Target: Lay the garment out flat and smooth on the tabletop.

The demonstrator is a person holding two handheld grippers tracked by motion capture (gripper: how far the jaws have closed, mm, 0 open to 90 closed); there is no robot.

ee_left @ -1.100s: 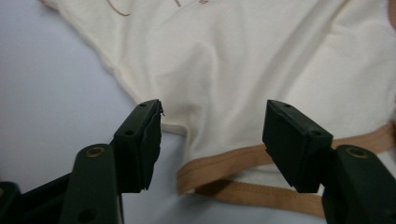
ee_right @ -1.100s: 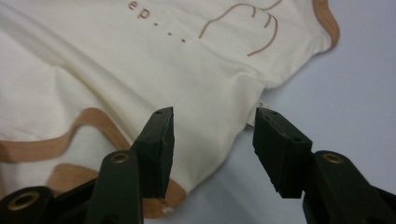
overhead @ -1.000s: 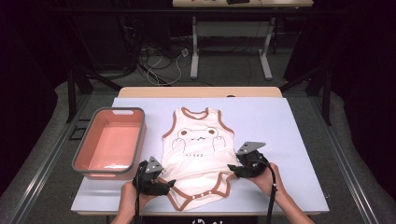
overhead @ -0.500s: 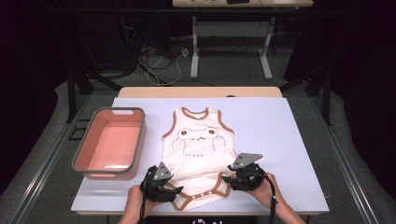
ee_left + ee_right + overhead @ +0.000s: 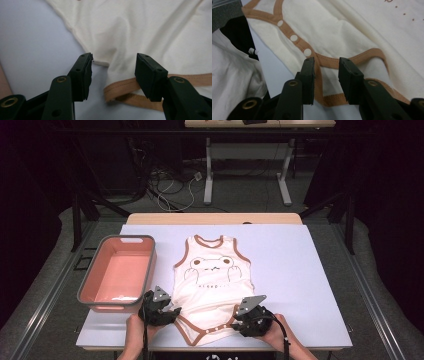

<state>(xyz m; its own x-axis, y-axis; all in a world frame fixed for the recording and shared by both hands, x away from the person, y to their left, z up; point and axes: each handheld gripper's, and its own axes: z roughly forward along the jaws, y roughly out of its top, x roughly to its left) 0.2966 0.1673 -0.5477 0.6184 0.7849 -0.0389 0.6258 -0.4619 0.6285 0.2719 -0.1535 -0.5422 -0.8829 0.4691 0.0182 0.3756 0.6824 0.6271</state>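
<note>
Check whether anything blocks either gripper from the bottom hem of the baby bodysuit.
Nothing visible does. The left gripper has its jaws open on either side of the bodysuit at its lower left corner, and the right gripper, also open, sits at the brown-trimmed hem.

You can't read any text: the small brown lettering below the frog face on the bodysuit (image 5: 212,280) blurs.
</note>
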